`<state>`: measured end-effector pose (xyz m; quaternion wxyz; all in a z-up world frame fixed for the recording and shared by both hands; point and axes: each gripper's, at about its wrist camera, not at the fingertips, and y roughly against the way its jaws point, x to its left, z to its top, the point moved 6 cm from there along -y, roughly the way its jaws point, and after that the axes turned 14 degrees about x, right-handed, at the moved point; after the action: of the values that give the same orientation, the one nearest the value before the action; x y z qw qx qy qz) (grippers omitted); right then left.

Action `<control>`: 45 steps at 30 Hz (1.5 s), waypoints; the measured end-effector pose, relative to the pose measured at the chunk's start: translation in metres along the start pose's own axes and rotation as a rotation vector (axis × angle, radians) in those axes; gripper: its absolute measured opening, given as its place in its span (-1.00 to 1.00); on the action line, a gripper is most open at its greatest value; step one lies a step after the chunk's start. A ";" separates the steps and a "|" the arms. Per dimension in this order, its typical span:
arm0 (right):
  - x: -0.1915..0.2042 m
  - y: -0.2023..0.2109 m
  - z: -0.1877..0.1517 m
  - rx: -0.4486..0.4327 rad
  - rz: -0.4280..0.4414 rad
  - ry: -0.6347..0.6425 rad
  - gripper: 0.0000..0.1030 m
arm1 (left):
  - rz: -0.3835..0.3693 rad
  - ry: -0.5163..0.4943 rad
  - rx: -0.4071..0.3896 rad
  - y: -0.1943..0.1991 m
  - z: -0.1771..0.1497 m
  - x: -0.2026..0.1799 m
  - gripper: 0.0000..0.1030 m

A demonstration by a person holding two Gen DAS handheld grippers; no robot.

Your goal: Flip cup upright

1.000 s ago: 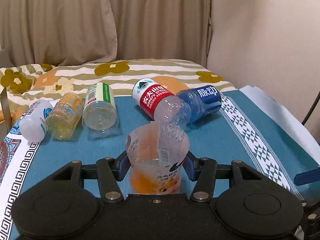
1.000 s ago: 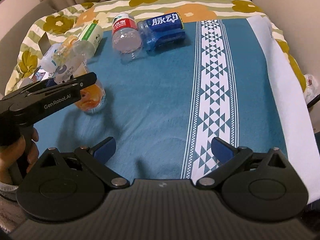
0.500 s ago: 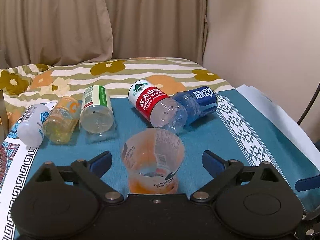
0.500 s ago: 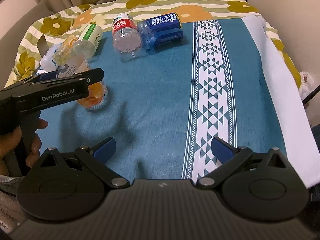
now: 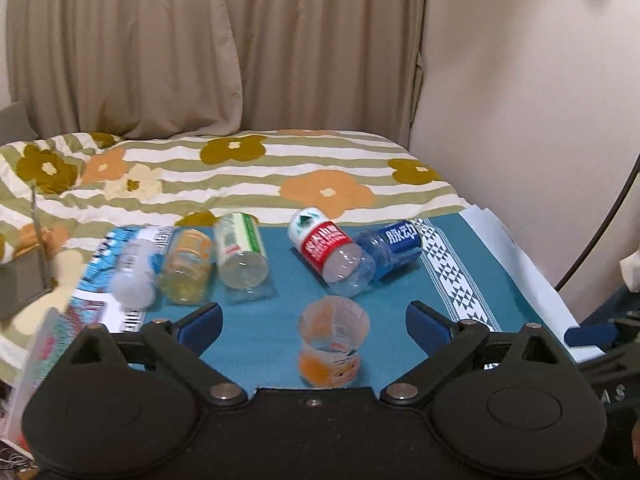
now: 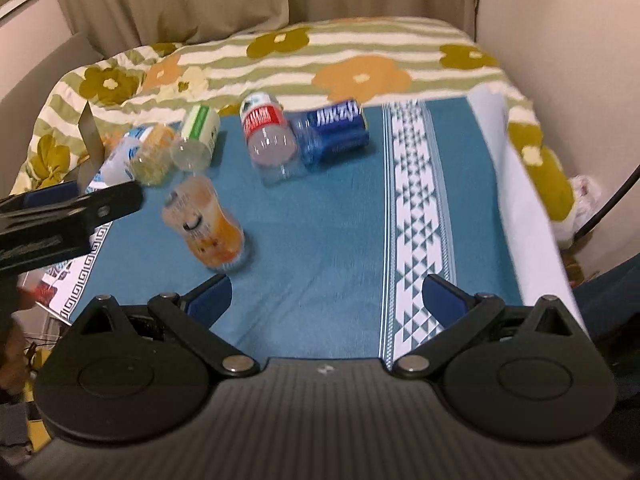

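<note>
Here the cup point(image 5: 333, 344), a clear plastic one printed orange toward its base, stood mouth up on the teal cloth point(image 5: 280, 280) spread over the bed, its long axis close to vertical, with any lean hard to separate from lens curve and blur. Going from the left, the left gripper point(image 5: 314, 320) had its blue pads spread wide, and the cup sat directly ahead of it, between the two fingers point(image 5: 200, 322) but touching neither, slightly right of the midline. From the right wrist view the same cup point(image 6: 204, 226) lay forward and to the left of the right gripper point(image 6: 326, 298), which was also spread apart and held nothing; the left tool's black finger point(image 6: 72, 216) reached in from the left edge, just beside the cup and clear of it. So the left gripper was the nearer of the two, and the cup seemed already to be standing on its base, which suggested the flip was done and the next move was likely only a straight pull back. Behind the cup a row of bottles lay on their sides: white bottle point(image 5: 134, 276), orange-labelled bottle point(image 5: 186, 270), green-labelled bottle point(image 5: 240, 256), red-labelled water bottle point(image 5: 332, 258), and blue-labelled bottle point(image 5: 390, 250), all well apart from the cup.
</note>
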<state>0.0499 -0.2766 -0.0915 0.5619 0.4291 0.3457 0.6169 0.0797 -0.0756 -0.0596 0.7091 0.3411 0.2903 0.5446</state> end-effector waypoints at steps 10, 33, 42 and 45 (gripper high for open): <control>0.025 0.032 0.002 -0.049 -0.084 -0.002 1.00 | 0.076 -0.019 0.059 0.038 -0.013 0.030 0.95; 0.041 0.034 -0.018 -0.068 -0.132 0.003 1.00 | 0.095 0.028 0.067 0.050 -0.041 0.049 0.95; 0.042 0.035 -0.019 -0.068 -0.135 0.002 1.00 | 0.099 0.020 0.055 0.054 -0.041 0.049 0.95; 0.041 0.036 -0.019 -0.070 -0.136 -0.002 1.00 | 0.101 0.014 0.051 0.054 -0.040 0.049 0.95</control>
<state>0.0179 -0.2397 -0.0609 0.6176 0.3851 0.3517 0.5887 0.0285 -0.0123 -0.0423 0.6698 0.3692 0.2914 0.5746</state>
